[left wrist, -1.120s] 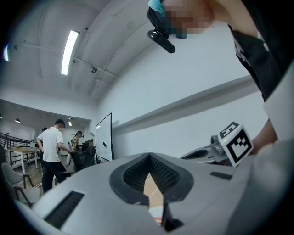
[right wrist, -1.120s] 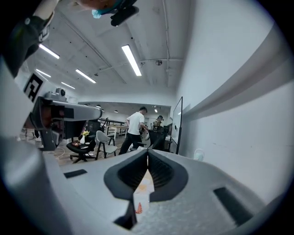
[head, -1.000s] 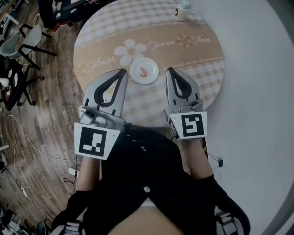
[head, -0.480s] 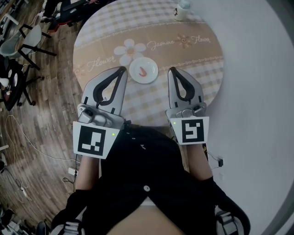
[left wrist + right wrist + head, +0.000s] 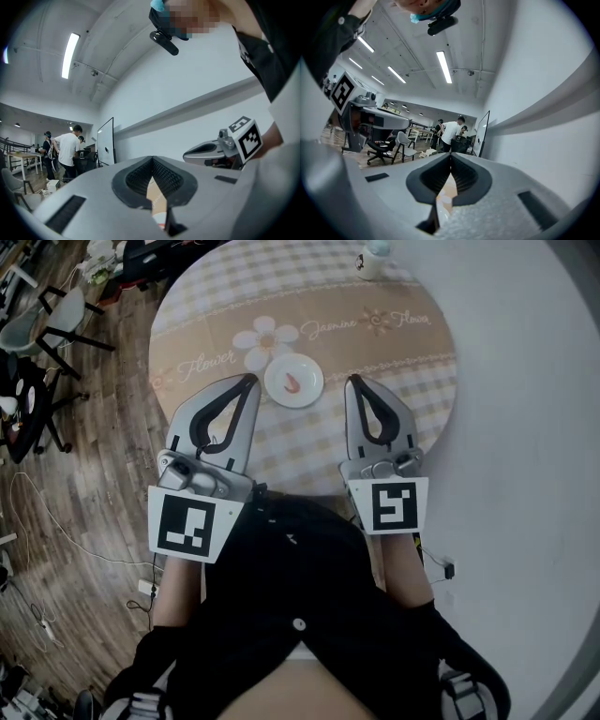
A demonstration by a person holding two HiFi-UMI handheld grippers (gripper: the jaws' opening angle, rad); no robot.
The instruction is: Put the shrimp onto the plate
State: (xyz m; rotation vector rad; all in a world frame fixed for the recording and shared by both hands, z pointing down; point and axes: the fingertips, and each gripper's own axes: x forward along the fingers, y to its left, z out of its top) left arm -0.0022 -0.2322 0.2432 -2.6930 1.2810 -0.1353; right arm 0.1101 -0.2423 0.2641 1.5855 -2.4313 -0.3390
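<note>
A small pink shrimp (image 5: 292,382) lies in the white plate (image 5: 307,395) near the front of the round table (image 5: 412,343) in the head view. My left gripper (image 5: 249,381) hangs just left of the plate, its jaws together and empty. On the plate's right my right gripper (image 5: 352,382) is shut too, holding nothing. Both are lifted over the table's near edge, close to the person's body. In the left gripper view the shut tips of my left gripper (image 5: 152,159) meet, and the right gripper's marker cube (image 5: 245,138) shows at the right. The right gripper view shows my right gripper (image 5: 451,155) with tips closed.
A small white cup (image 5: 370,261) stands at the table's far edge. Office chairs (image 5: 56,320) and cables lie on the wooden floor at the left. A white wall runs along the right. People (image 5: 450,133) stand far back in the room.
Both grippers have drifted slightly, the right one a little to the right and the left one a little up. Shrimp and plate are unmoved.
</note>
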